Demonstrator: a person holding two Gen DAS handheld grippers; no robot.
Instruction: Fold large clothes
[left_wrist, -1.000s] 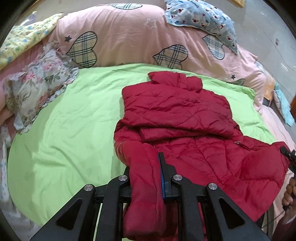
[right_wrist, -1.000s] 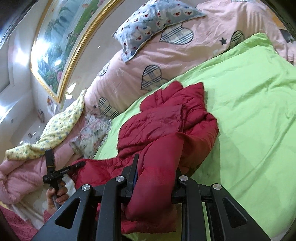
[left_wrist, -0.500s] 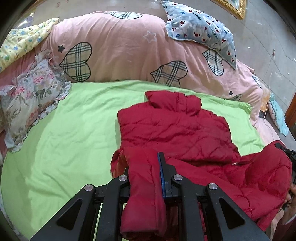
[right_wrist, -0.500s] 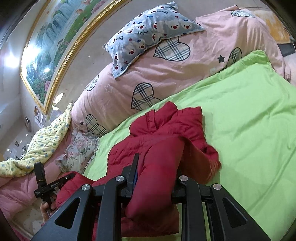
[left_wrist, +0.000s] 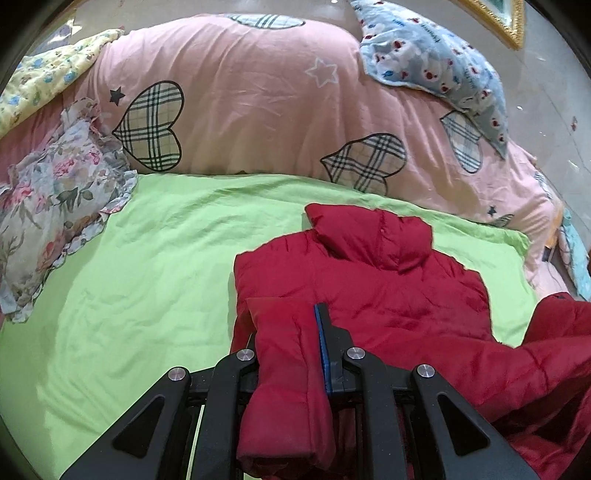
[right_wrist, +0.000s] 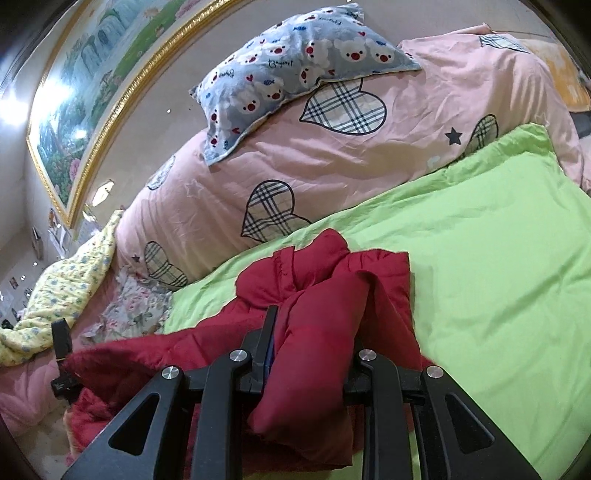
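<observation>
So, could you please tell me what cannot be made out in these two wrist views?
- Left wrist view: the left gripper has its left finger hidden behind the red jacket fold it clamps.
- Right wrist view: the right gripper has its right finger covered by jacket fabric.
- Both views: the jacket's lower part is cut off by the bottom edge and the gripper frames.
- Right wrist view: the framed painting runs off the top-left edge.

L gripper (left_wrist: 286, 321) + R gripper (right_wrist: 314, 328) clamped

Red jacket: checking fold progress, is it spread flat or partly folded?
Partly folded. The red jacket is doubled over itself, its lower edge lifted by the left gripper and right gripper.
</observation>
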